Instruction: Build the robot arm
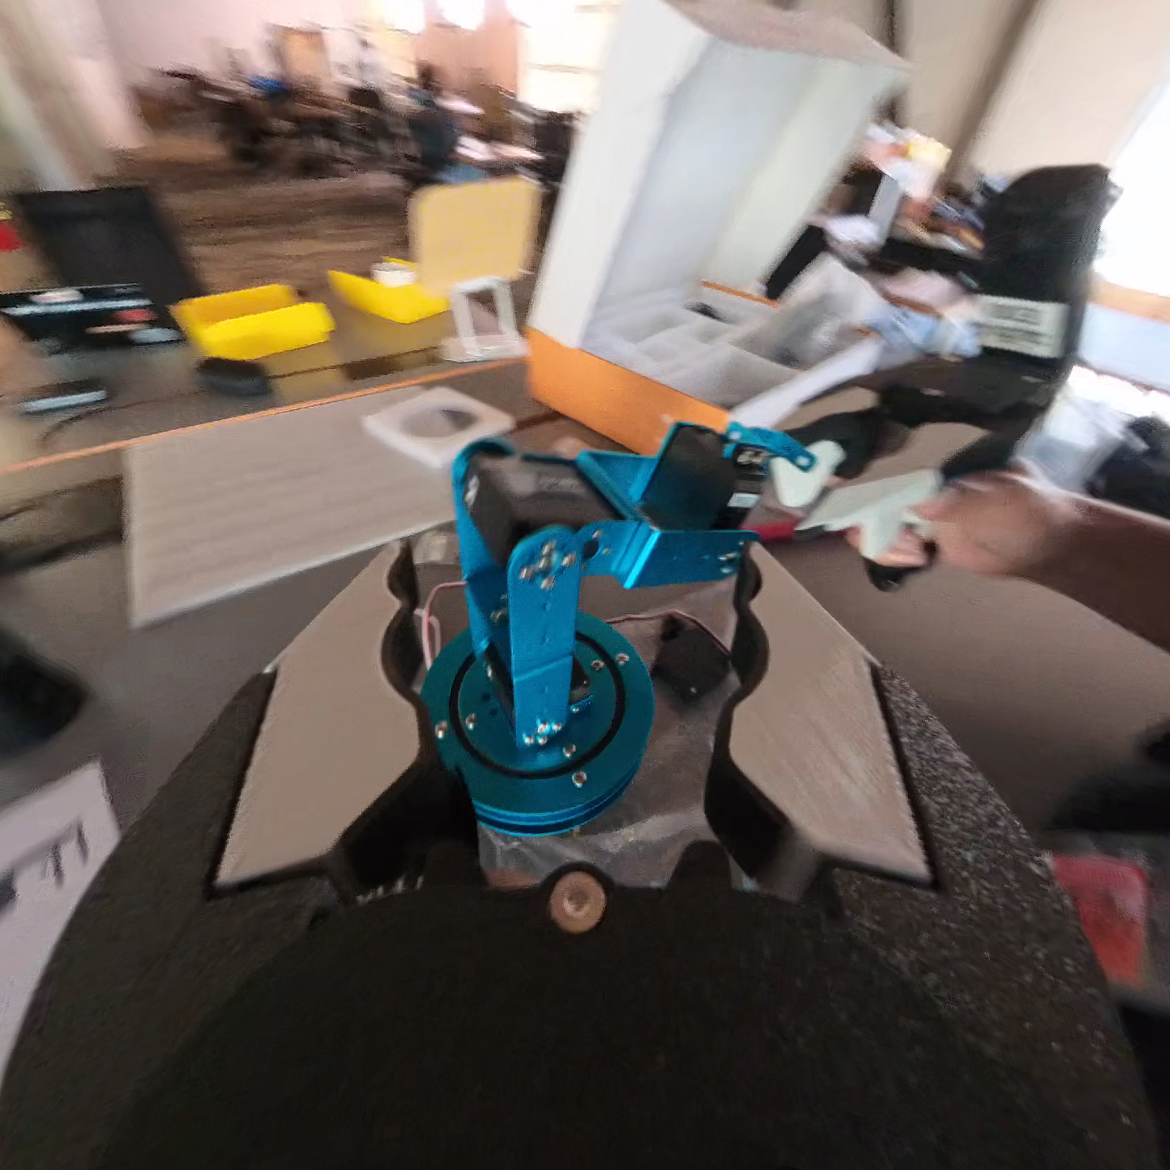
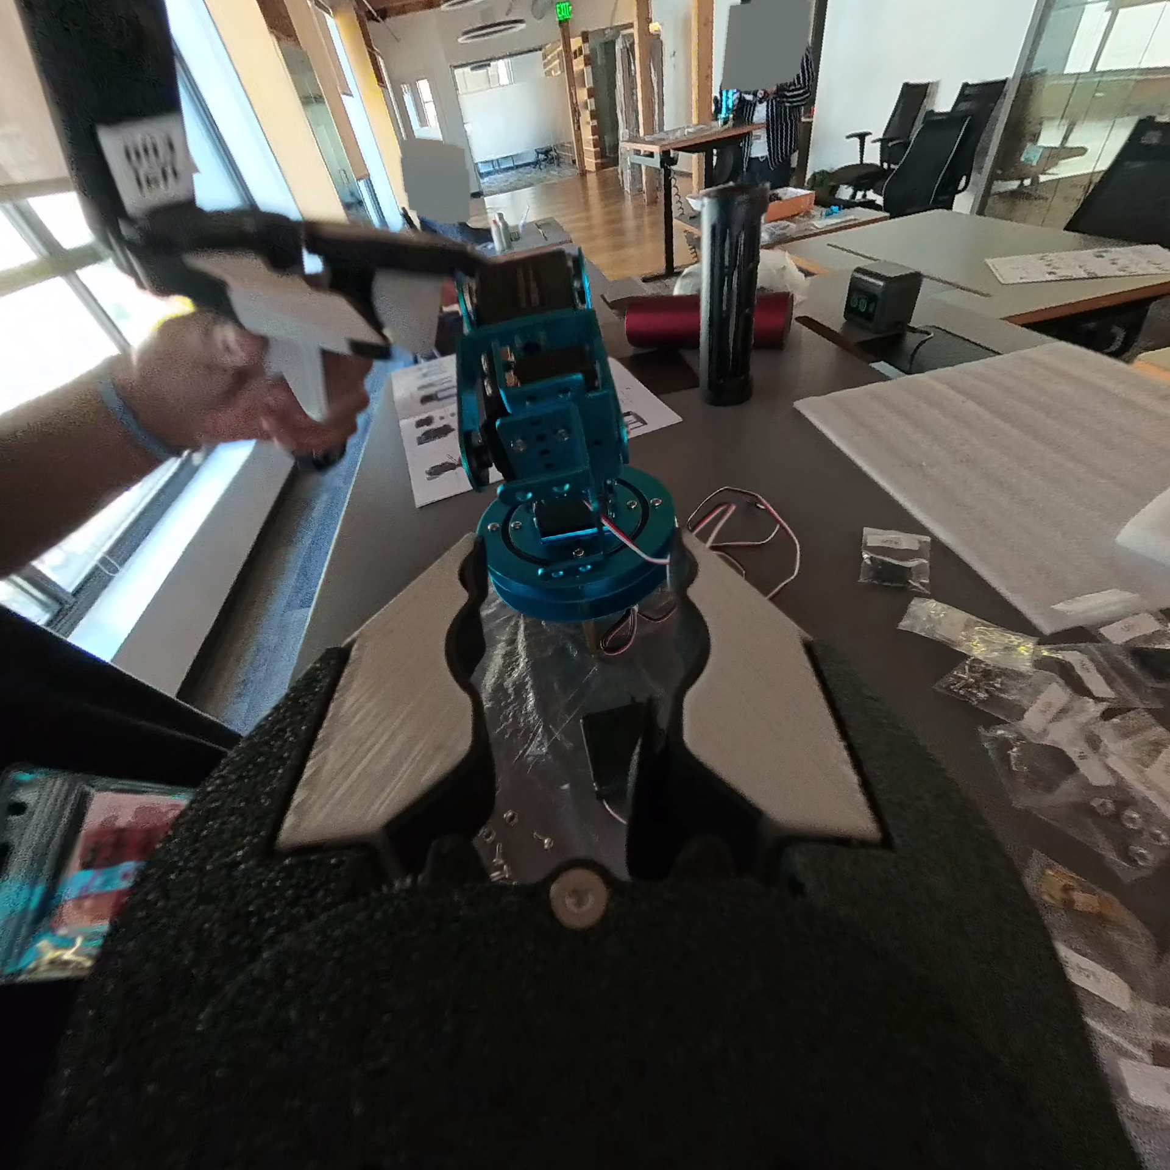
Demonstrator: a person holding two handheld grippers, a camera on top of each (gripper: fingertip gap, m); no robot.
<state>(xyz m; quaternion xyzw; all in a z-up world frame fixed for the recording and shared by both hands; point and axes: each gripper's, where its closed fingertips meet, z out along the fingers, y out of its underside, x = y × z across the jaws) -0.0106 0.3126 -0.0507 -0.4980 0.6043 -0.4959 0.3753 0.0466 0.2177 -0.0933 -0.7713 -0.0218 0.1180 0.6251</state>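
A small blue metal robot arm (image 1: 544,633) with black servos stands on its round base (image 1: 538,779) on a clear plastic bag on the dark table. My left gripper (image 1: 579,557) is open, its jaws wide around the arm's upper brackets. In the right wrist view it (image 2: 443,285) reaches in from the left to the top servo. My right gripper (image 2: 579,541) is open, with the arm (image 2: 551,443) ahead and the base (image 2: 570,589) showing between its tips. I cannot tell if they touch. In the left wrist view it (image 1: 823,487) sits by the arm's far end.
A loose servo (image 2: 614,753) lies in the bag under my right gripper. Bags of small parts (image 2: 1076,728), a foam sheet (image 2: 981,475), a black tube (image 2: 728,304) and a red cylinder (image 2: 665,320) surround it. An open white-and-orange box (image 1: 620,392) and yellow bins (image 1: 253,323) stand behind.
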